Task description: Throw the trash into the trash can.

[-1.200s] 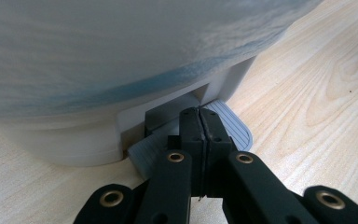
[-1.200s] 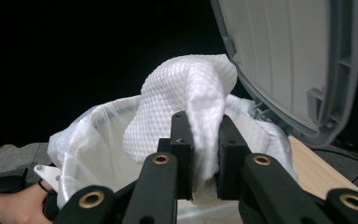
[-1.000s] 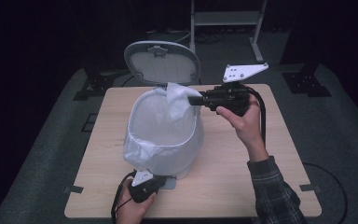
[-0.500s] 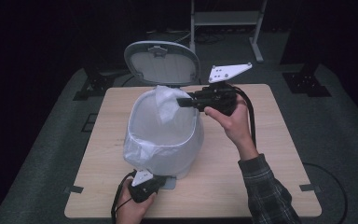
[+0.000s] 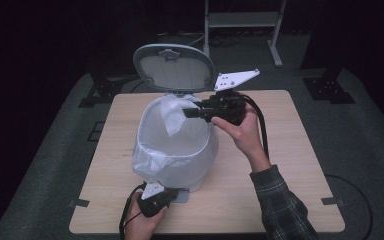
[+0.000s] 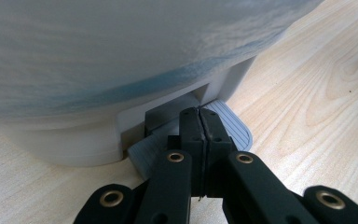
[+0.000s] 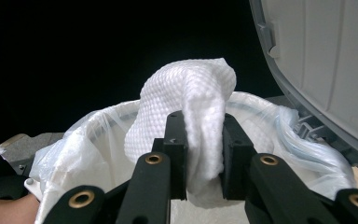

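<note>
1. My right gripper (image 5: 187,113) hangs over the open mouth of the pedal bin (image 5: 180,150), with a white paper towel (image 5: 174,116) between its jaws
2. In the right gripper view the paper towel (image 7: 191,112) bulges up above the jaw tips and droops down between them; the jaws have just been opening a little, yet the wad still fills the gap and both pads touch it
3. The towel sits just above the bin's far rim, over the clear bag (image 5: 150,160) that lines the bin and folds down over its outside
4. The bin's lid (image 5: 174,67) stands upright behind the mouth; in the right gripper view its pale inner face (image 7: 321,60) rises close on the right
5. My left gripper (image 5: 166,196) is low at the near foot of the bin, its jaws pressed fully together with nothing between them
6. In the left gripper view those closed tips (image 6: 199,135) rest on the ribbed grey pedal (image 6: 233,128), which sticks out from the bin's base onto the surface (image 6: 317,93)
7. The bin stands near the middle of the wooden surface (image 5: 290,165)
</note>
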The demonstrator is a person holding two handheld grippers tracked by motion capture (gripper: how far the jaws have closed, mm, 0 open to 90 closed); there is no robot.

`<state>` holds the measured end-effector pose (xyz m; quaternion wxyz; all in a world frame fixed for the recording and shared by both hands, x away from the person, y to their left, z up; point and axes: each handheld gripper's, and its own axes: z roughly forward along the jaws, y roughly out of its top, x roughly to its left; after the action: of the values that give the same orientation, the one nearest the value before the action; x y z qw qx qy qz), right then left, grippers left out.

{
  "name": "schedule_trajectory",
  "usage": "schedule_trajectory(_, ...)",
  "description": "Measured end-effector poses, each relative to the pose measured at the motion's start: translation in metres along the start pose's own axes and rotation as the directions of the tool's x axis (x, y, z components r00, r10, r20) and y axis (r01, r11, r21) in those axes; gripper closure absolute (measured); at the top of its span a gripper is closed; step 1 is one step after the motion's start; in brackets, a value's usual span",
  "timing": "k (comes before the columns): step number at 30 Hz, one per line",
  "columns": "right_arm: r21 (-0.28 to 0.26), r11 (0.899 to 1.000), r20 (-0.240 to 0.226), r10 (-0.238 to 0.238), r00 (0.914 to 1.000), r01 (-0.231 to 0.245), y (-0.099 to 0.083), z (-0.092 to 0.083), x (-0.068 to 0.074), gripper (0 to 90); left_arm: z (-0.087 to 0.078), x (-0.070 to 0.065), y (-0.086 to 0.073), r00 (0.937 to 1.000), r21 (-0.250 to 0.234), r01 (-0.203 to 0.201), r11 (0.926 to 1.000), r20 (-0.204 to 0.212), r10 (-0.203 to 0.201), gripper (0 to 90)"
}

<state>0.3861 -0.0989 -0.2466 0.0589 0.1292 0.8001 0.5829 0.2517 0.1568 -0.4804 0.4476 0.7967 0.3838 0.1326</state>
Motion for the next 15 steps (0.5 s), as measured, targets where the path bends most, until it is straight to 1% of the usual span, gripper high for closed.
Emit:
schedule_trajectory(9,0.003,1.000,-0.004,-0.001,1.0000,0.001,-0.0009,0.0049,0.0007,73.5,0.0000,0.0000,0.0000,1.0000,0.000,0.000,1.0000,0.000,0.000,89.8)
schedule_trajectory(13,0.003,1.000,-0.002,-0.003,1.0000,0.003,-0.0006,0.0057,0.0018,70.0,-0.0001,0.0002,-0.0001,1.0000,0.000,-0.001,1.0000,0.000,0.001,89.7)
schedule_trajectory(14,0.002,1.000,-0.002,-0.003,1.0000,0.003,-0.0006,0.0057,0.0019,67.6,-0.0001,0.0002,-0.0001,1.0000,0.000,0.000,1.0000,0.000,0.000,89.7)
schedule_trajectory(15,-0.001,1.000,-0.001,-0.003,1.0000,0.003,-0.0006,0.0058,0.0020,63.2,-0.0001,0.0002,-0.0001,1.0000,0.000,-0.001,1.0000,0.000,0.001,89.7)
